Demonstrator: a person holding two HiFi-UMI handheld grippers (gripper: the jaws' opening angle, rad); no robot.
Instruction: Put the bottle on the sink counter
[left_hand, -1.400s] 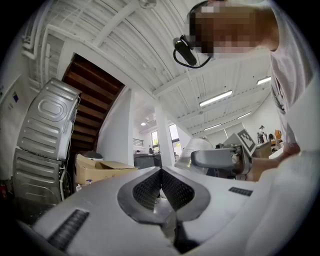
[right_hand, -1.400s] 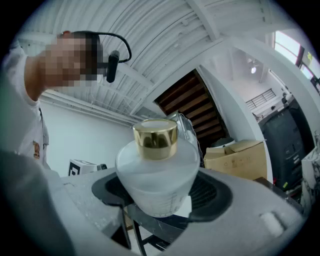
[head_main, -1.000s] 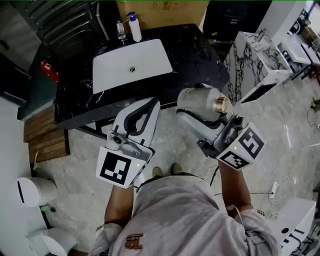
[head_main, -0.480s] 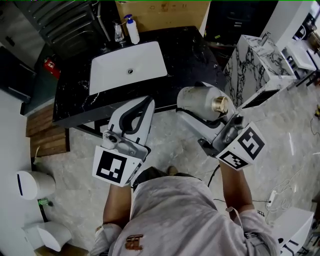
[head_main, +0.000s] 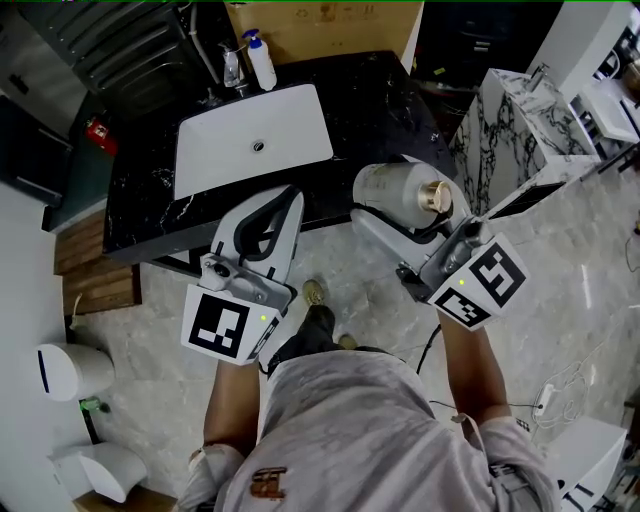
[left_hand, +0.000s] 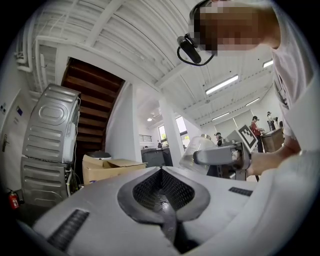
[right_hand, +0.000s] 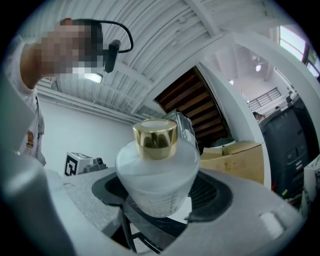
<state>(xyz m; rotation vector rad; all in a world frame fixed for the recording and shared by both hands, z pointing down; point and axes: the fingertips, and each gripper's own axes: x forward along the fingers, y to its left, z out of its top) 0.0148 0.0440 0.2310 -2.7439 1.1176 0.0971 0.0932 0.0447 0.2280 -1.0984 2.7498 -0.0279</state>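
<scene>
At the front edge of the black sink counter (head_main: 380, 100), my right claw (head_main: 372, 212) clamps the gold-capped frosted bottle (head_main: 392, 186), carried a step nearer, still airborne. My left claw (head_main: 284, 202) is closed, empty.

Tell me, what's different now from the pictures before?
The person has taken a step toward the counter: one shoe is now out in front, and the sink looks a little nearer. Both grippers came forward too. Nothing was grabbed or let go. The right gripper still squeezes the bottle, and the left gripper is still shut and empty.
</scene>
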